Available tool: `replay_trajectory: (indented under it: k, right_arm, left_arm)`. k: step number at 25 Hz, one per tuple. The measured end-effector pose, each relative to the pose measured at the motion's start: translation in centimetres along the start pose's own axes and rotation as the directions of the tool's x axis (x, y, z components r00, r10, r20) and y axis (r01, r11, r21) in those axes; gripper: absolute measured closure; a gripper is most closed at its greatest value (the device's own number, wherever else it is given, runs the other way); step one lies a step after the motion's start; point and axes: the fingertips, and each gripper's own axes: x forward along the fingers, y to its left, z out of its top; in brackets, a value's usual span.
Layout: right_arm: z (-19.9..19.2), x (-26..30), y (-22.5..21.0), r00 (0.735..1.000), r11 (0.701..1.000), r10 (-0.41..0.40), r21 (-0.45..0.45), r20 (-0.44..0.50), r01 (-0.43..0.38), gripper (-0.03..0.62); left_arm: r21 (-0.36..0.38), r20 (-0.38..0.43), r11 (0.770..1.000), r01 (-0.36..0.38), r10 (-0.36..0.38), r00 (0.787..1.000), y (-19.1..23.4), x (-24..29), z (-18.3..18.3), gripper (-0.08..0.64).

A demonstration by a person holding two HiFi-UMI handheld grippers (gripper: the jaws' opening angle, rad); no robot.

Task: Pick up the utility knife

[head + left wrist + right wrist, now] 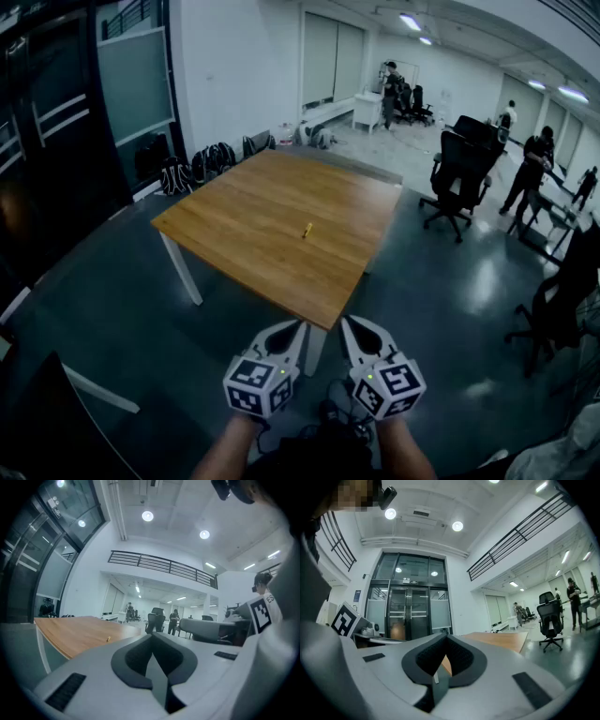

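Both pairs of jaws are pressed together with nothing between them as we hold our left gripper (292, 326) and right gripper (352, 323) side by side, roughly level, over the floor (112, 309) just short of the bench (244, 202). The utility knife (307, 230), a small yellow thing, lies alone near the middle of the wooden top, well ahead of both grippers. It sits almost in line with the left one, which we judge slightly nearer. Its long axis seems to run away from us, though it is too small to be sure. We reckon the reach goes straight forward over the near corner, with the jaws spreading first.
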Motion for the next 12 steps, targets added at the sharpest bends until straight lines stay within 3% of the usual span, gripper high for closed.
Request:
replay_trajectory:
  k: [12]
  right_arm:
    - [-0.7,-1.6,-2.6,0.997,0.996,-0.075,0.039,0.015,0.074,0.581]
  left_arm:
    - [0.011,-0.029,0.998,0.057,-0.057,0.998,-1.6,2.1,-0.6,0.554]
